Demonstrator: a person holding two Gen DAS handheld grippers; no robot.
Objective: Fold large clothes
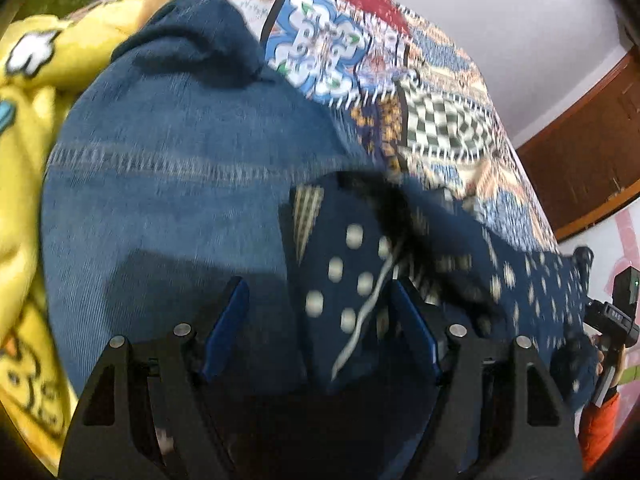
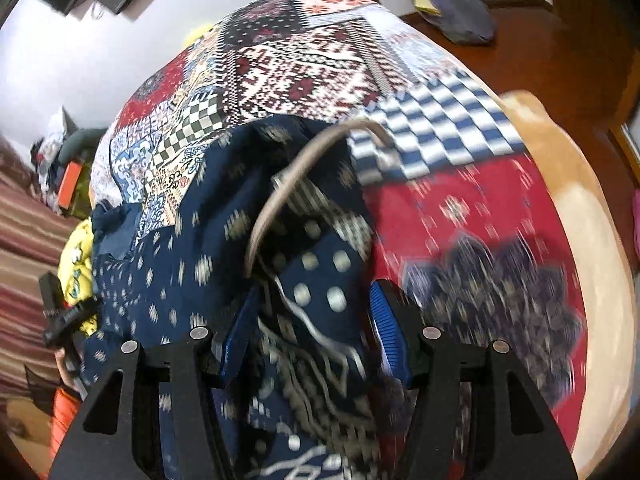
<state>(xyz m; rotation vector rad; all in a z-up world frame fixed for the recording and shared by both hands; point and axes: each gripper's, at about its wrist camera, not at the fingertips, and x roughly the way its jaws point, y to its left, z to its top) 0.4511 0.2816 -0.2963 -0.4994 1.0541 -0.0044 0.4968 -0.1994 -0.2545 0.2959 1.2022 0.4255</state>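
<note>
A navy garment with white dots and patterned trim (image 1: 352, 280) lies on a patchwork bedspread (image 1: 420, 80). It stretches between both grippers and also shows in the right wrist view (image 2: 224, 224). My left gripper (image 1: 320, 300) has its jaws spread wide, with a bunched end of the garment lying between them. My right gripper (image 2: 316, 304) also has spread jaws, with the garment's other end and its beige neckline edge (image 2: 280, 188) between them. The right gripper shows far right in the left wrist view (image 1: 616, 320). The left gripper shows far left in the right wrist view (image 2: 64, 320).
Folded blue jeans (image 1: 180, 184) lie under and left of the left gripper. A yellow cartoon-print cloth (image 1: 36, 80) lies beside them. The bed's tan mattress edge (image 2: 592, 216) and wooden floor (image 2: 560, 48) are at right. A grey cloth (image 2: 456, 4) lies on the floor.
</note>
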